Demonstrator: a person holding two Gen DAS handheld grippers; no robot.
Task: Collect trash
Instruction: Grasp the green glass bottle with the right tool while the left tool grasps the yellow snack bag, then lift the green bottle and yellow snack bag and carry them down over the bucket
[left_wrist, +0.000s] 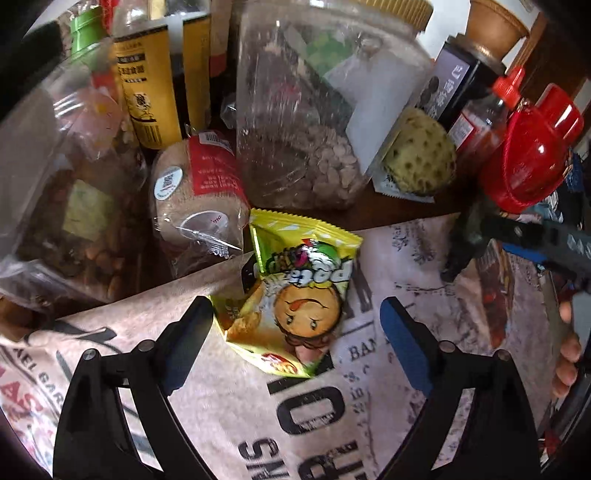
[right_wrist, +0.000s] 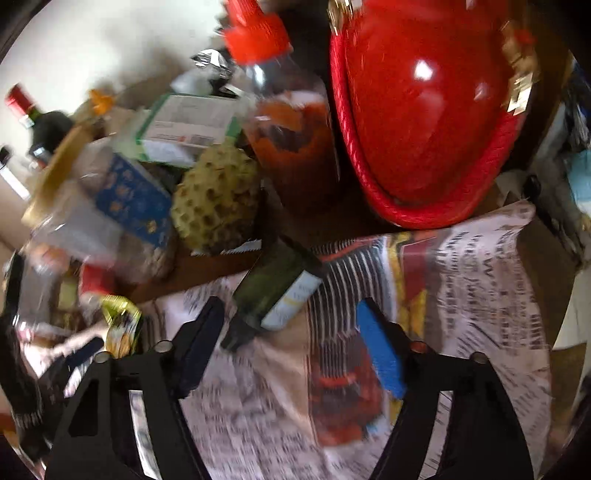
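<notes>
A yellow snack bag (left_wrist: 291, 302) lies on a printed cloth (left_wrist: 388, 369), just ahead of the left gripper (left_wrist: 295, 332). The fingers stand wide and the bag sits between them: its lower left edge is at the left finger, though contact cannot be told, and it is clear of the blue pad (left_wrist: 406, 347) on the right. The bag's top corner reaches the cloth's far edge, near a wrapped brown roll (left_wrist: 195, 195).

In the right wrist view a small dark green bottle (right_wrist: 277, 291) lies tilted on the cloth (right_wrist: 461, 295), cap toward the camera, between the fingers of the right gripper (right_wrist: 288, 343). The fingers stand moderately open and neither pad touches it. That view is blurred. The snack bag (right_wrist: 122, 325) shows at its left edge.

Behind the cloth the table is crowded. A clear jar of nuts (left_wrist: 314, 110) stands past the bag, with a second jar (left_wrist: 66, 166) to its left and a yellow-labelled bottle (left_wrist: 147, 74) between them. A knobbly green fruit (left_wrist: 421, 151) lies to the right, beside a bottle with a red cap (left_wrist: 484, 110) and a shiny red helmet (left_wrist: 532, 155). The right gripper's dark finger (left_wrist: 517, 236) and a hand (left_wrist: 567, 354) show at the right edge.
</notes>
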